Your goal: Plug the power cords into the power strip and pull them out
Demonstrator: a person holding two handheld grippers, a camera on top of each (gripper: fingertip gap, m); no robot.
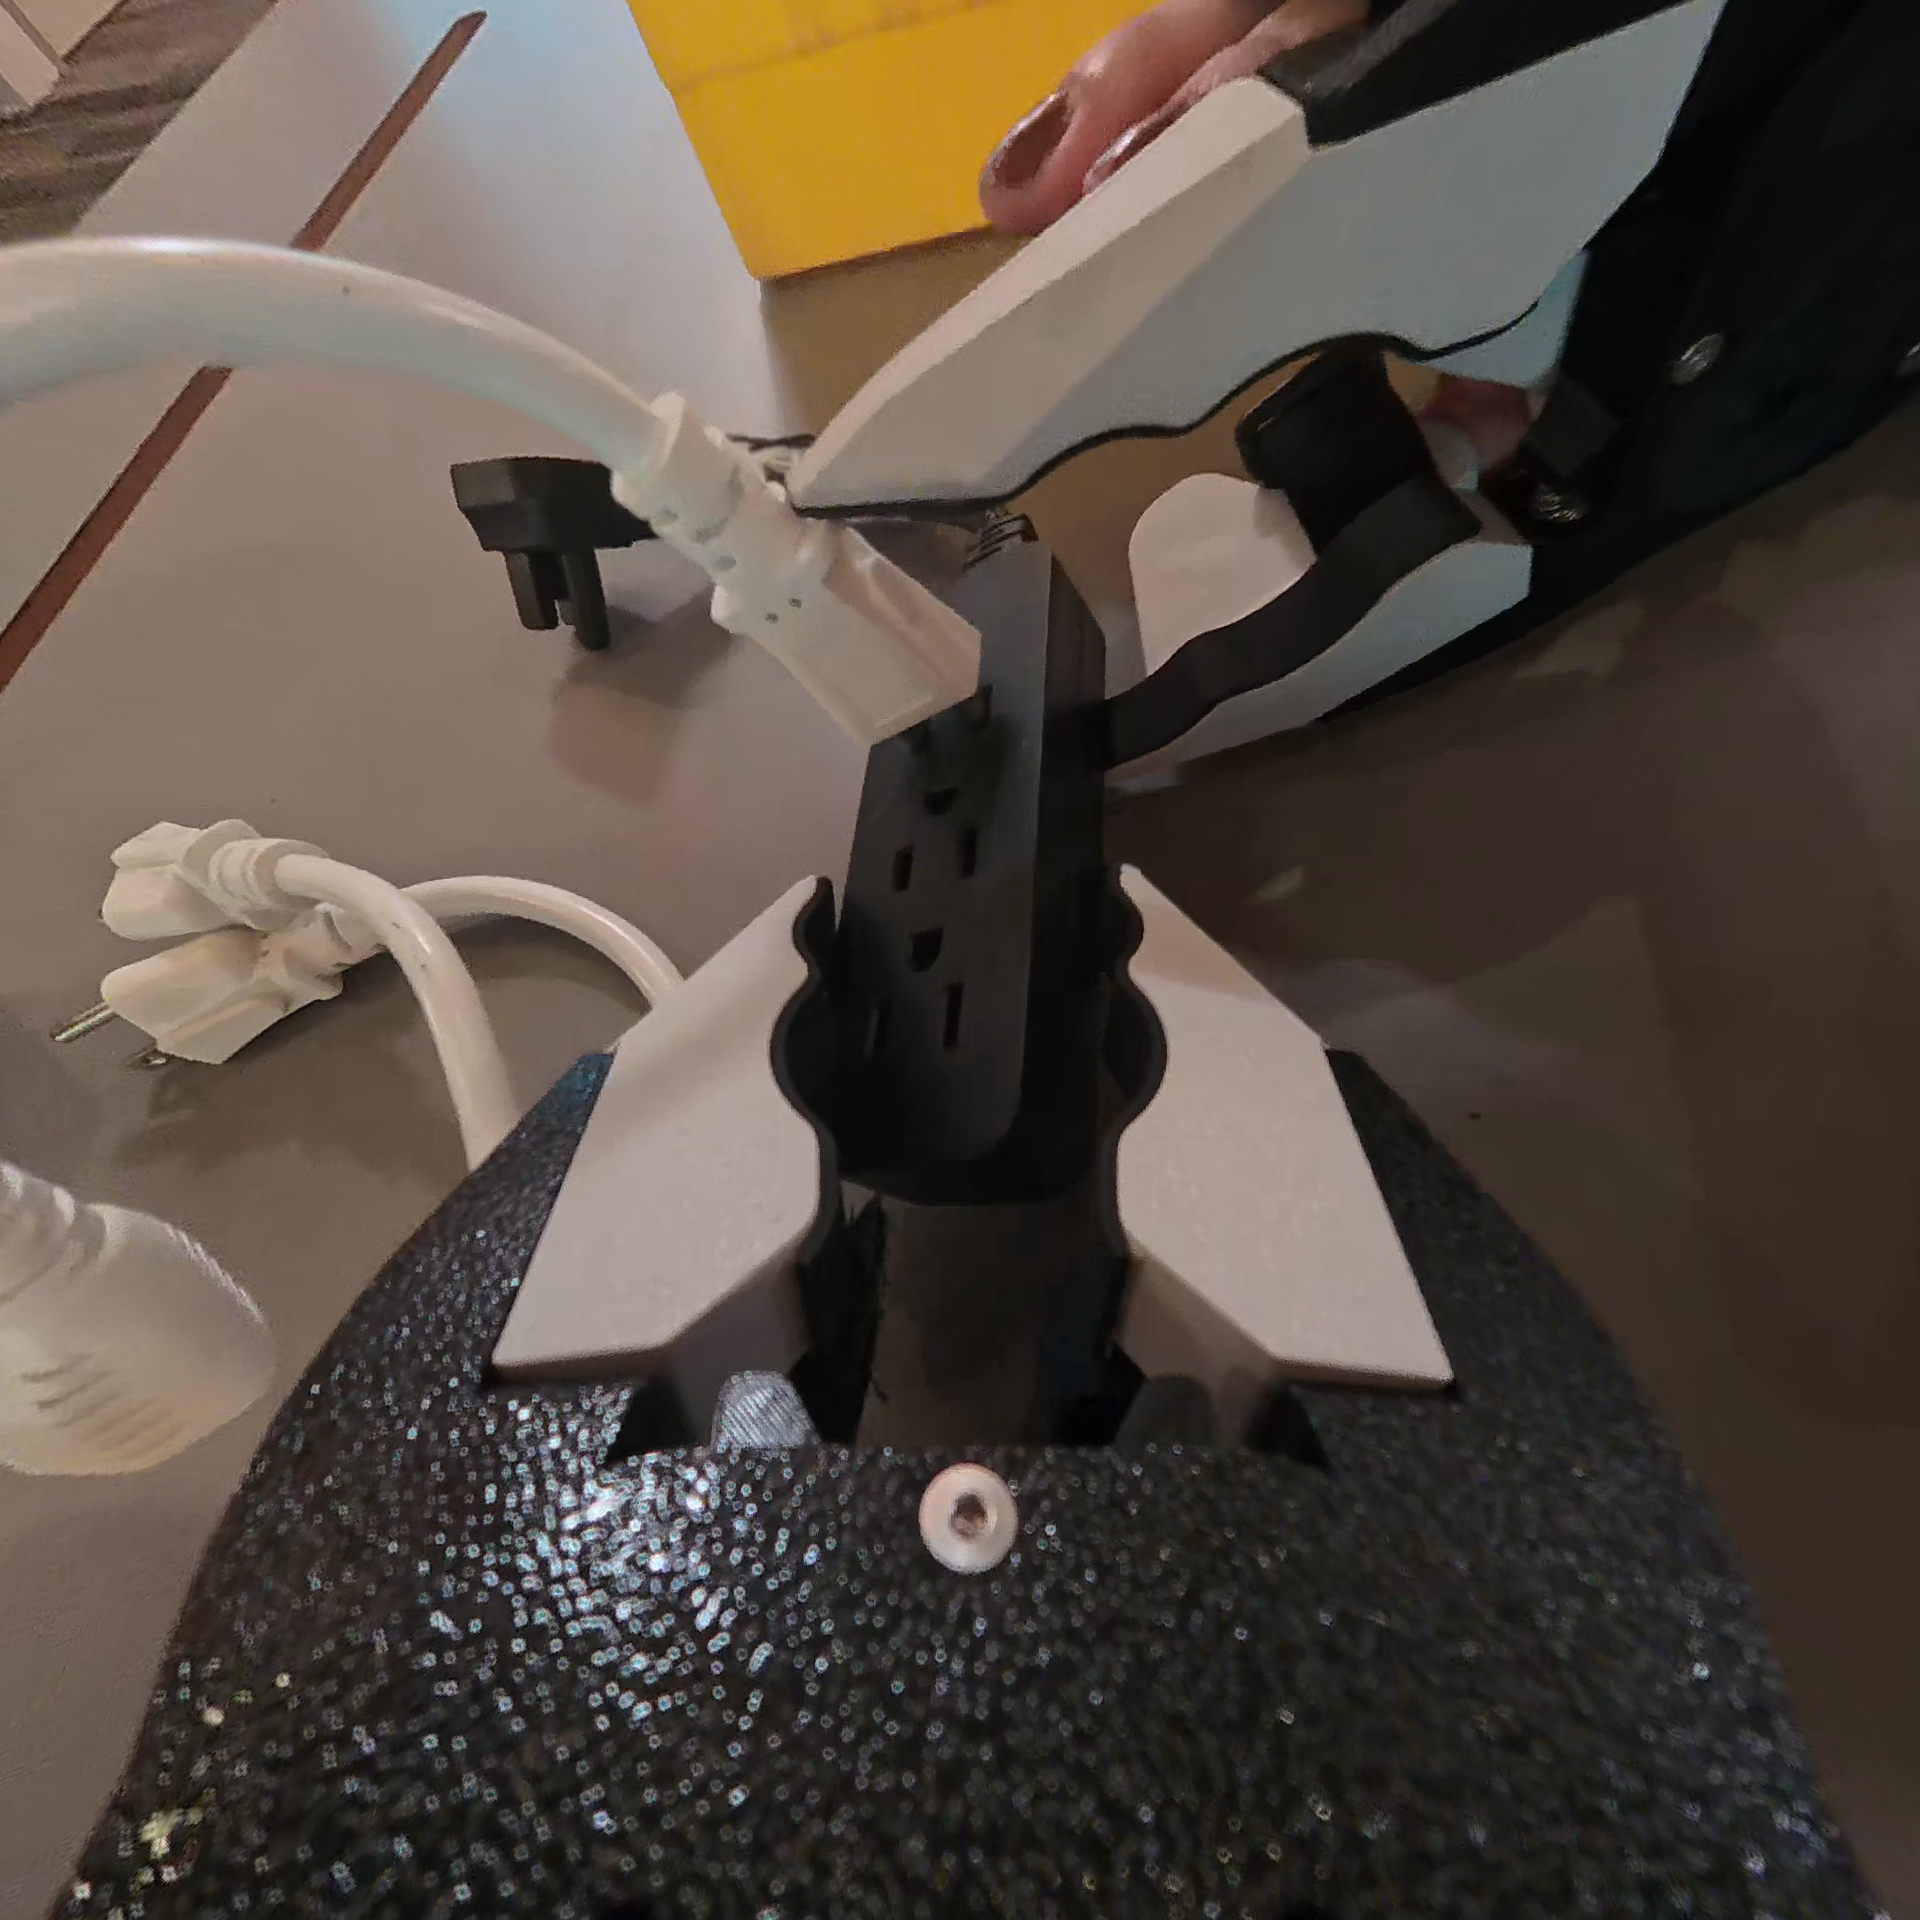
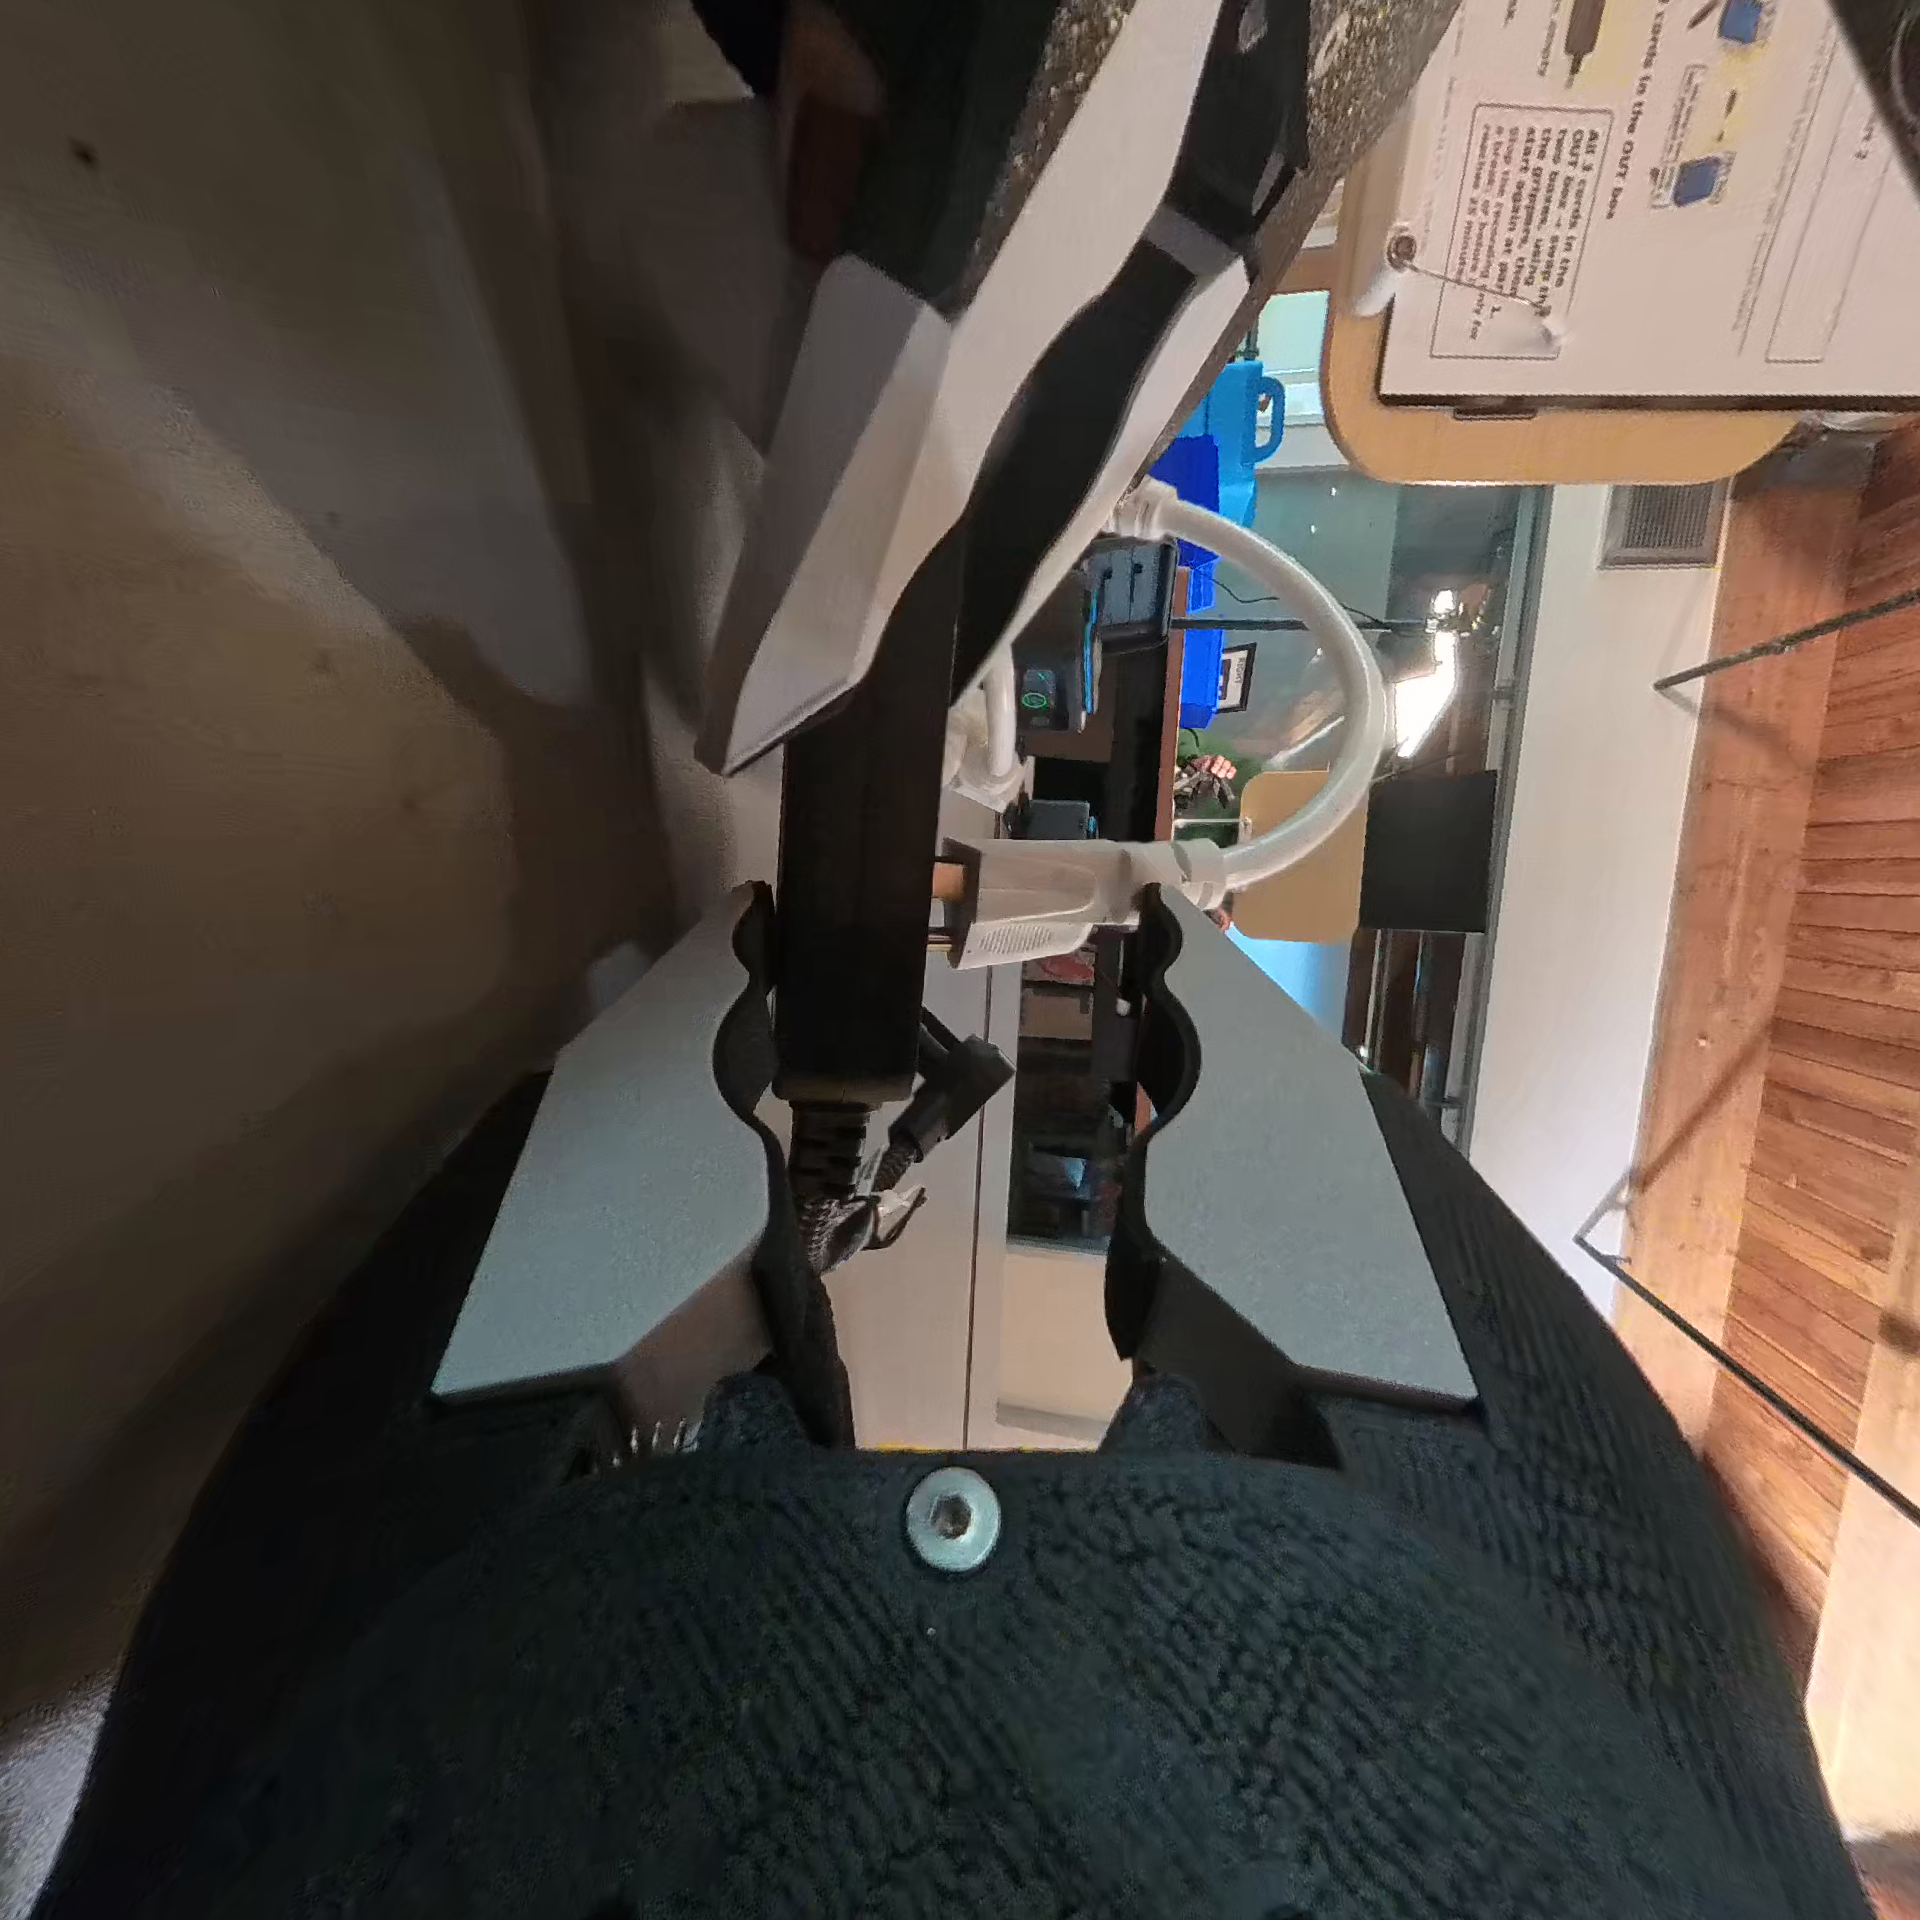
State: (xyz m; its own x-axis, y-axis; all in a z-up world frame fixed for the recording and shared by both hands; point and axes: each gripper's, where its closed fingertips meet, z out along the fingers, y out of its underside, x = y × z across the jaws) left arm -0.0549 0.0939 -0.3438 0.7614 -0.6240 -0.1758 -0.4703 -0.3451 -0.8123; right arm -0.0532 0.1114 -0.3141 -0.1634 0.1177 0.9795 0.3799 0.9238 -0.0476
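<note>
The black power strip (image 1: 997,727) is held tilted on its edge above the table. My left gripper (image 1: 971,904) is shut on its near end. A white plug (image 1: 862,634) with a thick white cord (image 1: 312,301) sits at a far socket. My right gripper (image 1: 987,509) comes in from the upper right, with one finger on the plug's back and the other behind the strip. In the right wrist view my right gripper (image 2: 954,899) squeezes the strip (image 2: 852,883) and the plug (image 2: 1029,904) together. A short length of the prongs still shows between them. The left gripper (image 2: 873,686) grips the strip's far end.
Two loose white plugs (image 1: 197,956) and a black plug (image 1: 530,540) lie on the brown table (image 1: 1455,935) to the left. A yellow box (image 1: 831,125) stands behind. The strip's braided cord (image 2: 821,1174) hangs between my right fingers. A clipboard with paper (image 2: 1662,208) is at the upper right. Both grippers' tips are close together, under 4 cm apart.
</note>
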